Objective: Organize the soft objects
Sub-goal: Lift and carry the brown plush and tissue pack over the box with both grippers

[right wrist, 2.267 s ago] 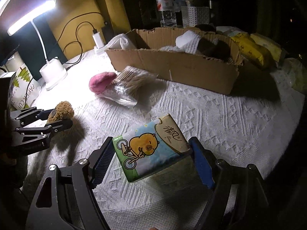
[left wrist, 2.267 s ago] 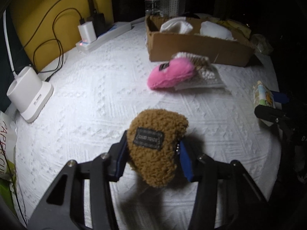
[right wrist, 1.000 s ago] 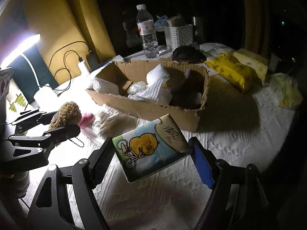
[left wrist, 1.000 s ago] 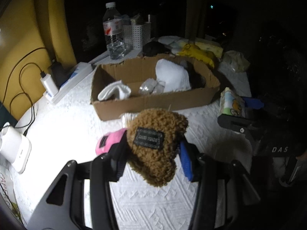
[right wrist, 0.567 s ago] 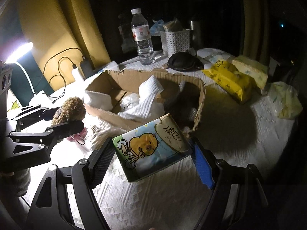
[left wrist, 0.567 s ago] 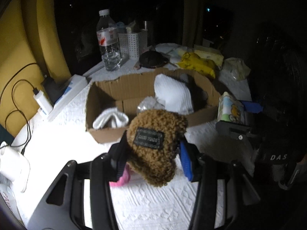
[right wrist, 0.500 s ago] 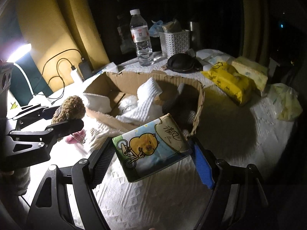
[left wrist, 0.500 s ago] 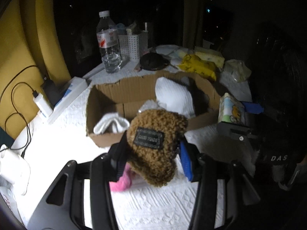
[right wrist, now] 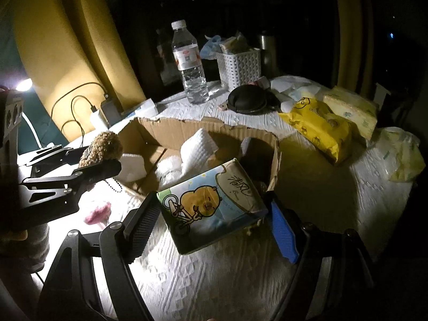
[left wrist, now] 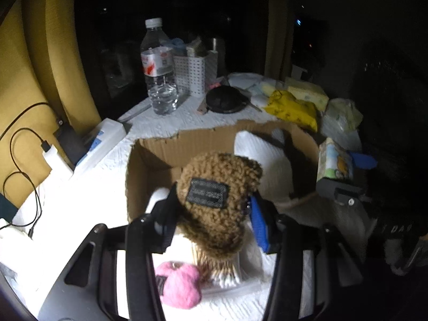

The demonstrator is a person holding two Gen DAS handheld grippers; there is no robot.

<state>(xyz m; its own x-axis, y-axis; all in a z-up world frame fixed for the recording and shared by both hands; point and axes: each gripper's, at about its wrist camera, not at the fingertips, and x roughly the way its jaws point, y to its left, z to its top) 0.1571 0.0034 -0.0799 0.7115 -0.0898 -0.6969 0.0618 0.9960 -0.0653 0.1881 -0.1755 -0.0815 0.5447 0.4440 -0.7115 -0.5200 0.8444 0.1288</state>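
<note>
Above the cardboard box [left wrist: 160,147]: left tool [left wrist: 211,208] gripping brown plush [left wrist: 216,203], right tool [right wrist: 211,214] gripping tissue pack [right wrist: 211,203]; both are now arriving over it from counter, nearing release.

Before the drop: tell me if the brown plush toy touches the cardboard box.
Apart. In the right wrist view, the brown plush toy, clamped in the left gripper, hangs in the air clear of the cardboard box rim.
</note>
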